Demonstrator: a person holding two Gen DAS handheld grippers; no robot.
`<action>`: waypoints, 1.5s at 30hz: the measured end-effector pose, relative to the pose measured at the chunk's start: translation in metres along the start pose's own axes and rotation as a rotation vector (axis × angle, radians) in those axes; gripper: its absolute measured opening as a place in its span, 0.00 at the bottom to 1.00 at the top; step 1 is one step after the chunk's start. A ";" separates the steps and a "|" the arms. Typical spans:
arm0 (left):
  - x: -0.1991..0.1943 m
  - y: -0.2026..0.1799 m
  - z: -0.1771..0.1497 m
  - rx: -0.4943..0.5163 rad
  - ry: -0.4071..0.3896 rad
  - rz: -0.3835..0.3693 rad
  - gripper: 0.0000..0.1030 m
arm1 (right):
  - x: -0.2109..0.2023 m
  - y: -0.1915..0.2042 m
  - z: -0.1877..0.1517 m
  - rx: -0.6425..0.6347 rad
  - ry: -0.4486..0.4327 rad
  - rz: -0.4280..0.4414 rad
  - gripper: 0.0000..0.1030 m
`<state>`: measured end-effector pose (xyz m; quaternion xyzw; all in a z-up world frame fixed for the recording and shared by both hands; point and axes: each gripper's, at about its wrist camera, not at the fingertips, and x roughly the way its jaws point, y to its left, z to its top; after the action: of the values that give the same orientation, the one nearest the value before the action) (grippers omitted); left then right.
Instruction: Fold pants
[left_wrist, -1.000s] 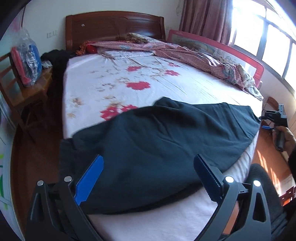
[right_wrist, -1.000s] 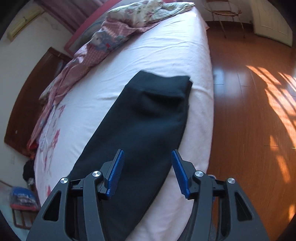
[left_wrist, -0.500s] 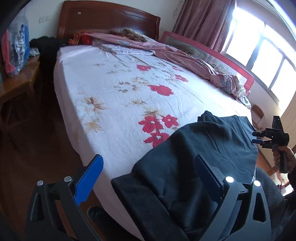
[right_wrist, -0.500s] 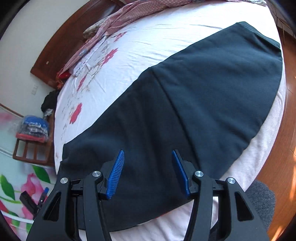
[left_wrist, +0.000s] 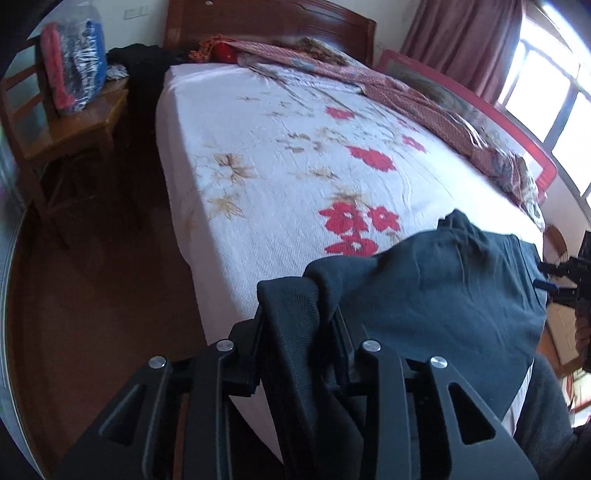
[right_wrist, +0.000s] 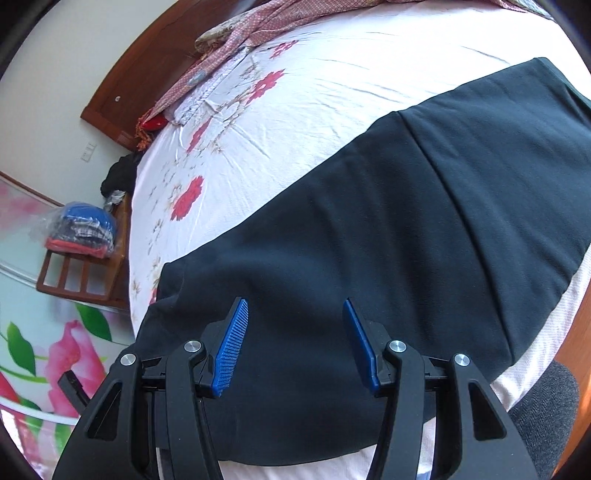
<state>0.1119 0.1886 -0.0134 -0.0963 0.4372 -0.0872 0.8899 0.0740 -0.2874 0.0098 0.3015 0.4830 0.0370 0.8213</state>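
Dark blue-black pants (right_wrist: 388, 221) lie flat across the near edge of the bed, folded lengthwise. My left gripper (left_wrist: 295, 314) is shut on the cuff end of the pants (left_wrist: 424, 295) and lifts it a little off the sheet; cloth covers its fingers. My right gripper (right_wrist: 295, 332) is open and empty, hovering just above the middle of the pants. It also shows small at the right edge of the left wrist view (left_wrist: 565, 277).
The bed (left_wrist: 277, 155) has a white sheet with red flowers. A crumpled pink quilt (left_wrist: 424, 96) lies along the far side by a red rail. A wooden chair (left_wrist: 62, 129) holds bagged clothes left of the bed. Wooden floor (left_wrist: 92, 314) lies below the bed's edge.
My left gripper has closed on the pants' cuff end and raised it. My right gripper has swung from the waist end toward the middle of the pants, still open.
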 end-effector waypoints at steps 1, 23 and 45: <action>-0.007 0.000 0.000 -0.005 -0.034 0.023 0.27 | 0.001 0.005 0.000 -0.020 -0.001 0.005 0.51; -0.091 0.008 -0.067 -0.135 0.090 0.092 0.90 | 0.039 0.131 -0.122 -0.621 0.307 0.238 0.51; -0.058 -0.008 -0.113 -0.580 -0.105 -0.066 0.16 | 0.002 0.104 -0.141 -0.747 0.169 0.087 0.51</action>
<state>-0.0133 0.1835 -0.0353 -0.3650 0.3940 0.0176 0.8433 -0.0158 -0.1373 0.0136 -0.0025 0.4891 0.2700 0.8294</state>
